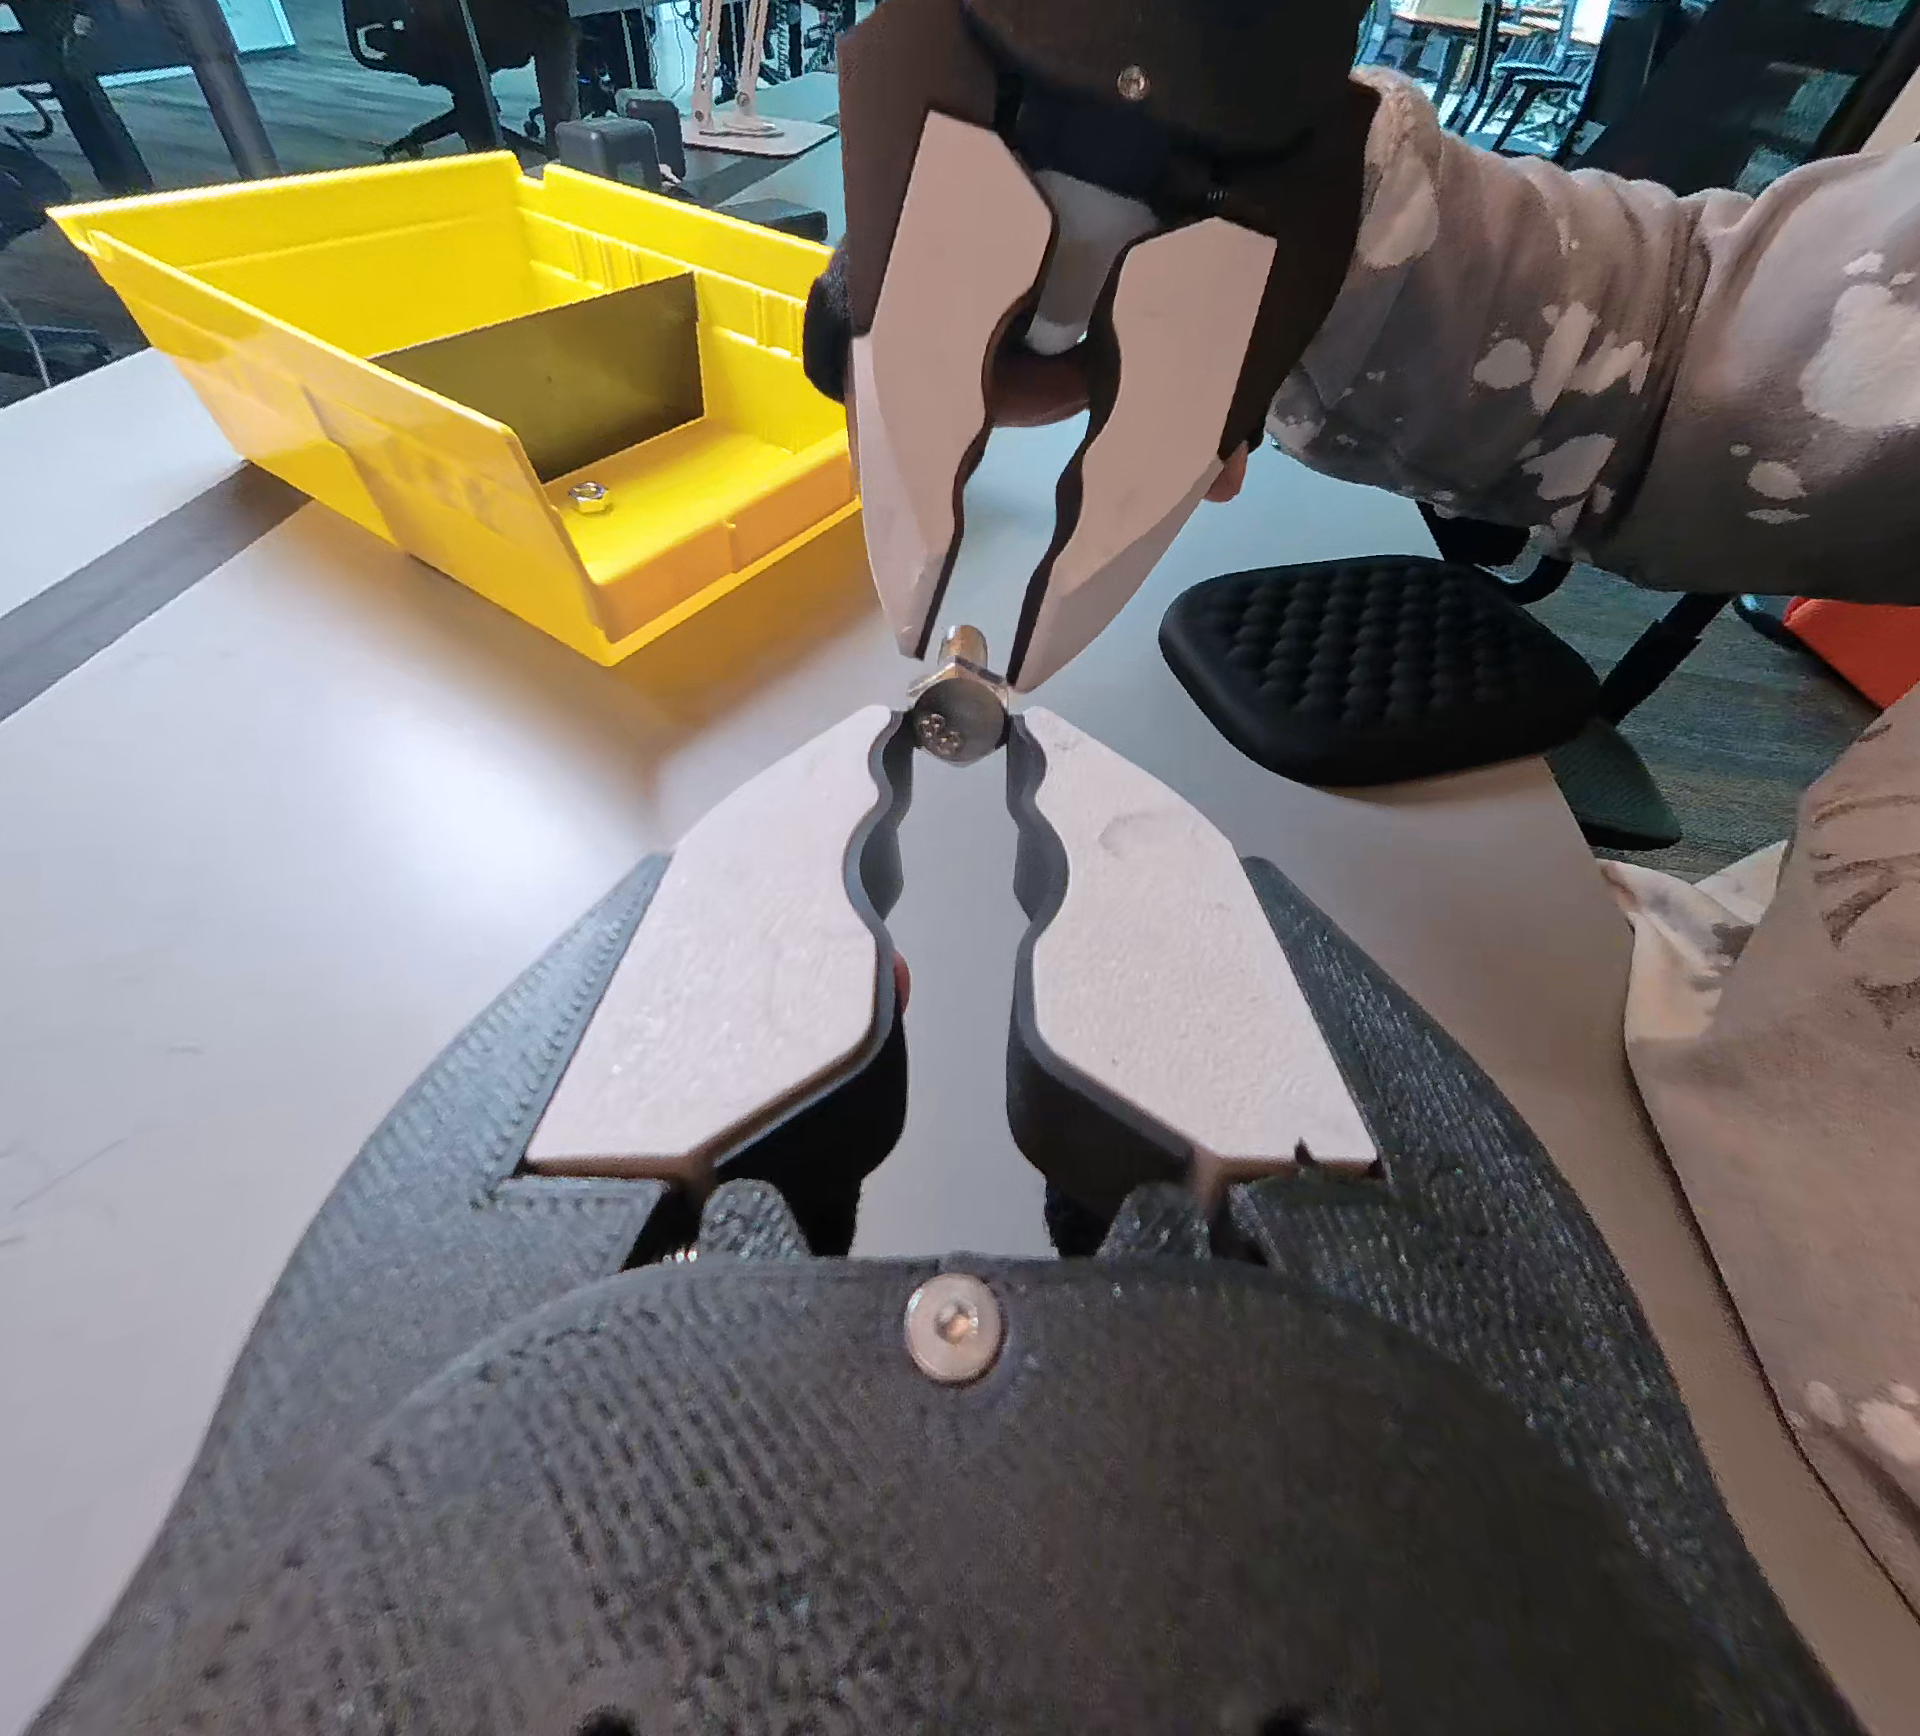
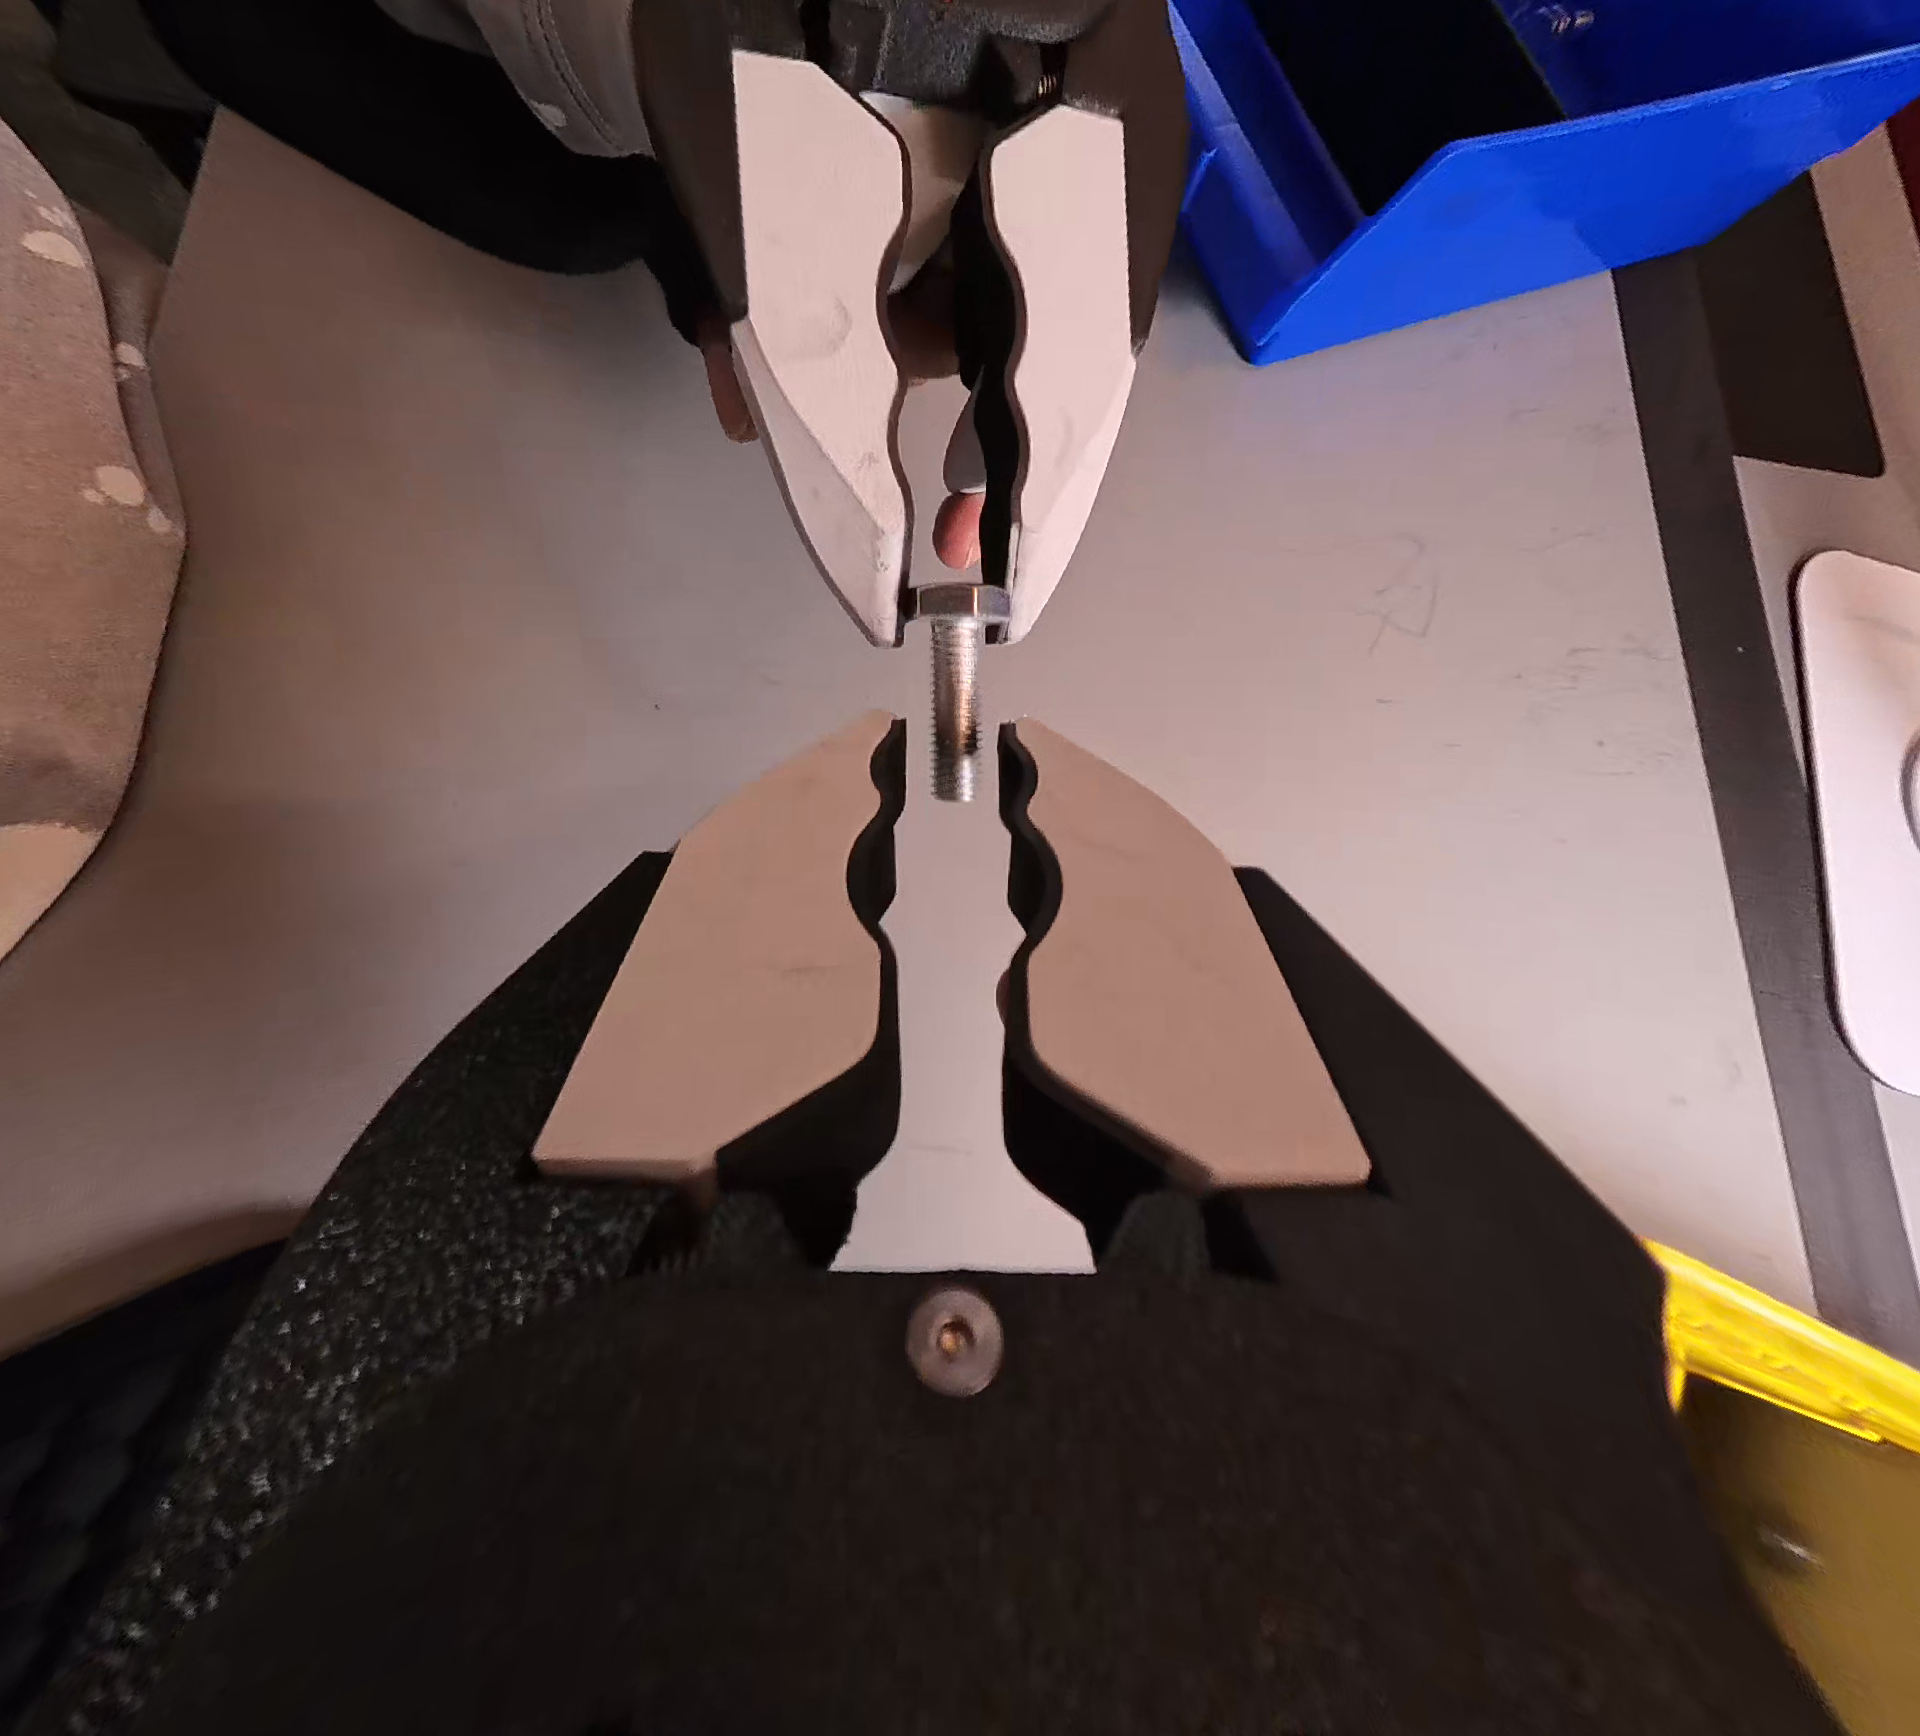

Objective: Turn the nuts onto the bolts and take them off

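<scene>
While held above the pale grey tabletop, between the open yellow plastic bin and the blue plastic bin: left black-and-white two-finger gripper clenched on the hex head of the silver threaded steel bolt; right matching gripper released, straddling the bare shank without touching. Lone small steel hex nut lying in the yellow bin. Likely risks: closing on bare thread, levering the bolt askew in that tip-only grip, or dropping it.
</scene>
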`<state>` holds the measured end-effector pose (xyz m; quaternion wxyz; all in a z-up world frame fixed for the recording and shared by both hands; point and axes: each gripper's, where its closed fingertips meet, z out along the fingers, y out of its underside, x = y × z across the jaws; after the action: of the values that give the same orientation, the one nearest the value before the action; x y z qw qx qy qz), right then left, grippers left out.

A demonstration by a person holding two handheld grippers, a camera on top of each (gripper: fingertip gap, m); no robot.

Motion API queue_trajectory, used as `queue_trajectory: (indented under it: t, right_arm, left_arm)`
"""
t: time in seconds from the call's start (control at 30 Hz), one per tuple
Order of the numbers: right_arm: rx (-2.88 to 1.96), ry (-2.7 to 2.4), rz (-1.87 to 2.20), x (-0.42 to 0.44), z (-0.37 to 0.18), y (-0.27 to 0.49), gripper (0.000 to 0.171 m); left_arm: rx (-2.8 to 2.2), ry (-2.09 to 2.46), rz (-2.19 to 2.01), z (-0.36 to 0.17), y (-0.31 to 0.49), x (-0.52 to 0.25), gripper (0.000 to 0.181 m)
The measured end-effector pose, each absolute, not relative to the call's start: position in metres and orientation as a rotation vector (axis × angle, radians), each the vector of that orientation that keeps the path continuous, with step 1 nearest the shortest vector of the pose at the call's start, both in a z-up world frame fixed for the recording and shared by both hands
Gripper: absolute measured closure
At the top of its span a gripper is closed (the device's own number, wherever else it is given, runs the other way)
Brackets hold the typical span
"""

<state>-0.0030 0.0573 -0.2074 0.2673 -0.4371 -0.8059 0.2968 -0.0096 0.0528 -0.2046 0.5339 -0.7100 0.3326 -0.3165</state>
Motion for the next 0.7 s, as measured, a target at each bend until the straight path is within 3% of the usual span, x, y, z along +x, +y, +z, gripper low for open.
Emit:
queue_trajectory:
  t: [0.27, 0.37, 0.53, 0.7]
  right_arm:
    - [-1.154, -2.228, 0.689, -0.012, -0.209, 0.06, 0.162]
    - [-1.211, -2.15, 0.615, -0.014, -0.192, 0.089, 0.162]
    - [-1.516, -1.771, 0.374, -0.003, -0.144, 0.217, 0.162]
    - [-1.894, -1.408, 0.162, 0.048, -0.15, 0.36, 0.161]
  left_arm:
    - [-1.683, 0.722, -0.722, -0.202, 0.059, -0.013, 0.163]
    - [-1.659, 0.638, -0.613, -0.195, 0.069, -0.028, 0.148]
    - [-1.61, 0.551, -0.458, -0.185, 0.079, -0.047, 0.144]
    - [-1.602, 0.503, -0.412, -0.183, 0.082, -0.056, 0.142]
